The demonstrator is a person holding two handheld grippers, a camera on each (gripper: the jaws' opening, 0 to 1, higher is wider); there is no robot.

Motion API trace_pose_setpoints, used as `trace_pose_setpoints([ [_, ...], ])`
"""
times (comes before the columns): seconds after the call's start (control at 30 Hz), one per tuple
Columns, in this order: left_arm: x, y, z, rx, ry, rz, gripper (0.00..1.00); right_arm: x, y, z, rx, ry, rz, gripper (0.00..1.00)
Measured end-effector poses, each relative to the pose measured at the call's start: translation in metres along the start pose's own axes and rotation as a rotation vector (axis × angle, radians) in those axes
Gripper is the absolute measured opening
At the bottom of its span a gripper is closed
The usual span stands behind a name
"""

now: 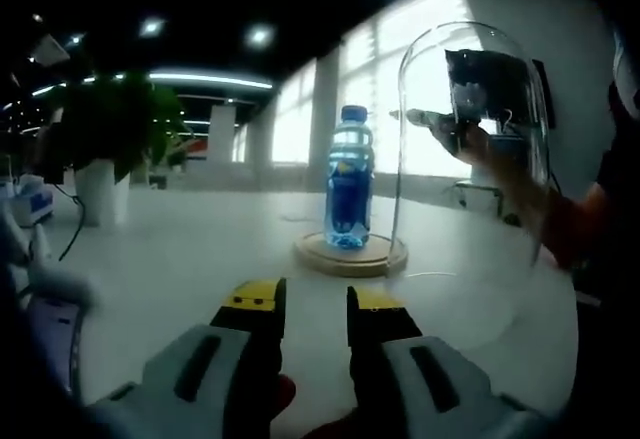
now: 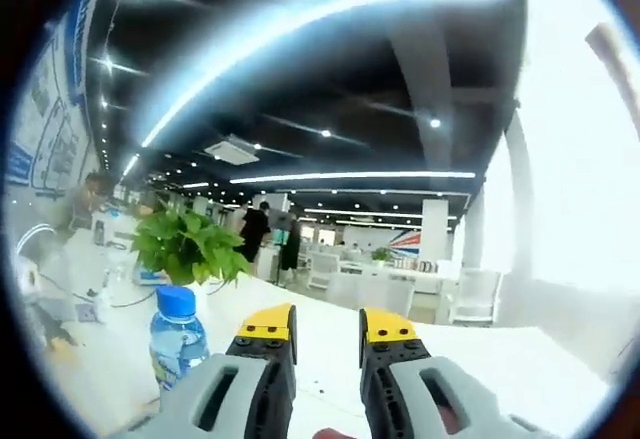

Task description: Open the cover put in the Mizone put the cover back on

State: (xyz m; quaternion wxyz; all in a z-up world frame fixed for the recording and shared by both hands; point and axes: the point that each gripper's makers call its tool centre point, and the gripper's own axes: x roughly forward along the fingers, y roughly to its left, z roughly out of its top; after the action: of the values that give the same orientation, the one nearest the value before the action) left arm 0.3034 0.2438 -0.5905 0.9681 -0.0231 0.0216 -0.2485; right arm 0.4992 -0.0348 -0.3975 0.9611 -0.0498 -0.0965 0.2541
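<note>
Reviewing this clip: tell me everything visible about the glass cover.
The glass cover is a clear, bell-shaped dome with a rounded top and an open bottom rim. In the left gripper view it is lifted off and held tilted, beside and to the right of the round wooden base, where the blue Mizone bottle already stands upright. The right gripper shows through the glass near its top, apparently holding it. Its lower rim hangs just above the white table.
</note>
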Motion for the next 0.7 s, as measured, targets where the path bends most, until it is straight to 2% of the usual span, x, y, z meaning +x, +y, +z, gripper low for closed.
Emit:
trace_pose_setpoints([
  [0.1,0.000,-0.001,0.000,0.008,0.001,-0.004,0.20,-0.009,0.005,-0.001,0.004,0.008,0.003,0.17],
  [0.13,0.000,-0.001,0.000,0.009,0.002,-0.005,0.20,-0.012,0.008,0.002,0.047,-0.005,0.011,0.17],
  [0.23,0.000,-0.002,0.000,0.007,0.007,-0.006,0.19,-0.022,0.008,0.006,0.080,-0.024,0.007,0.17],
  [0.37,-0.001,-0.005,0.000,-0.006,0.009,-0.017,0.18,-0.039,0.014,0.009,0.073,-0.025,-0.003,0.16],
  [0.5,-0.001,-0.008,-0.001,0.013,0.014,-0.017,0.19,-0.051,0.019,0.004,0.074,-0.011,-0.024,0.16],
  [0.7,-0.003,-0.007,0.003,0.000,-0.005,-0.018,0.20,-0.069,0.033,-0.008,0.055,0.021,-0.003,0.17],
])
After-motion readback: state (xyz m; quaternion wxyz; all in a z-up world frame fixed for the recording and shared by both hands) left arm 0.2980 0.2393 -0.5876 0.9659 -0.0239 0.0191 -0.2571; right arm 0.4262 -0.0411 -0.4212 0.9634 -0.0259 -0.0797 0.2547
